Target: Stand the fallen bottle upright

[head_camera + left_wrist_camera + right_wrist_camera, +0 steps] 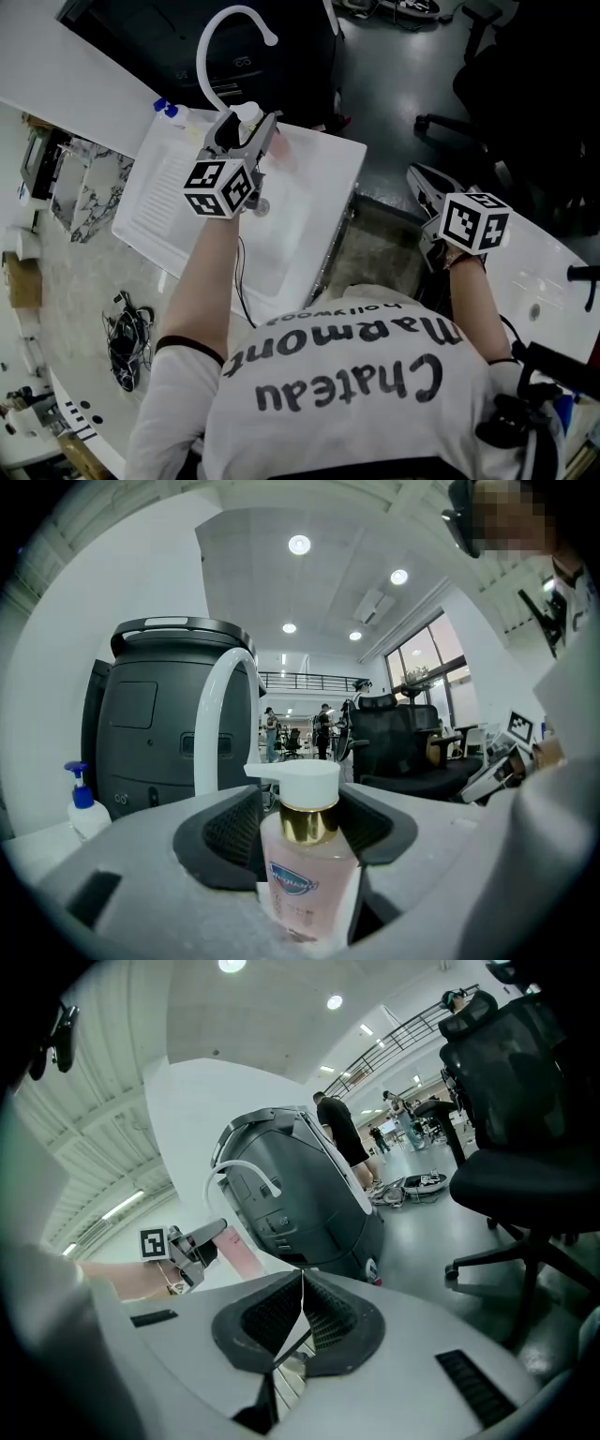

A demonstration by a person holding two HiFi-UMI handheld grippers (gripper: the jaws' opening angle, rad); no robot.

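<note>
Left gripper view, upright pink bottle (307, 874) between parted fingers (228, 836)

a white sink (314, 178) with a ribbed drainboard (164, 202) sits in a pale marbled counter (75, 300); a curved white faucet (208, 733) rises at its back rim; a blue-topped pump bottle (86, 813) stands beside the faucet; the pink bottle (305, 874) is upright at that rim, base hidden; tangled dark cables (124, 333) lie on the counter

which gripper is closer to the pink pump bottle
Left. The left gripper has the pink pump bottle upright between its open jaws; the right gripper, jaws shut, is well off to the side.
</note>
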